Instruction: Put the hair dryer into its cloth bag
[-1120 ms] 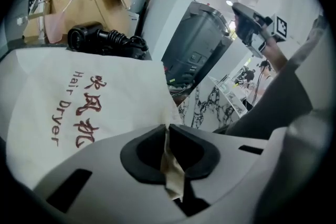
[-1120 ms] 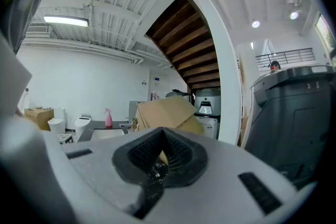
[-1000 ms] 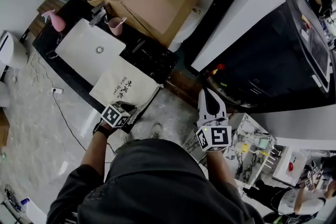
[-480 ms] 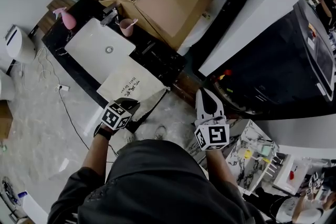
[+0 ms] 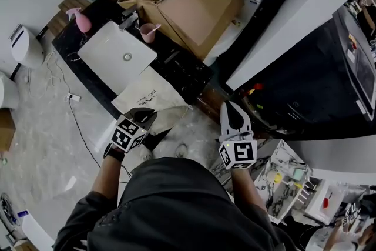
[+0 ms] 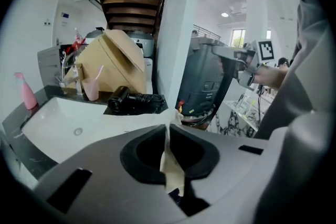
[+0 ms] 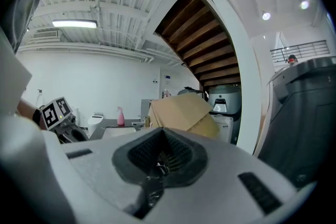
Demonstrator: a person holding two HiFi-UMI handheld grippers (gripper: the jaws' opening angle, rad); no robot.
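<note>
The cream cloth bag point(image 5: 148, 98) with dark print lies at the front edge of the black counter point(image 5: 194, 76), its near end hanging off. My left gripper point(image 5: 143, 117) is shut on that near edge. A strip of the bag's cloth point(image 6: 171, 168) is pinched between its jaws in the left gripper view. The black hair dryer point(image 6: 134, 102) lies on the counter beyond the bag, right of the basin. My right gripper point(image 5: 234, 117) hangs to the right over the floor, shut with nothing in it, apart from bag and dryer.
A white sink basin point(image 5: 114, 56) is set in the counter, with a pink cup point(image 5: 148, 32), a pink spray bottle point(image 5: 82, 20) and a large cardboard box point(image 5: 194, 3) behind. A black machine point(image 5: 305, 67) stands at the right, a marble shelf unit point(image 5: 282, 164) below it.
My left gripper has risen with the bag's edge in it, and the bag's near end has lifted off the counter front. The right gripper has shifted only slightly.
</note>
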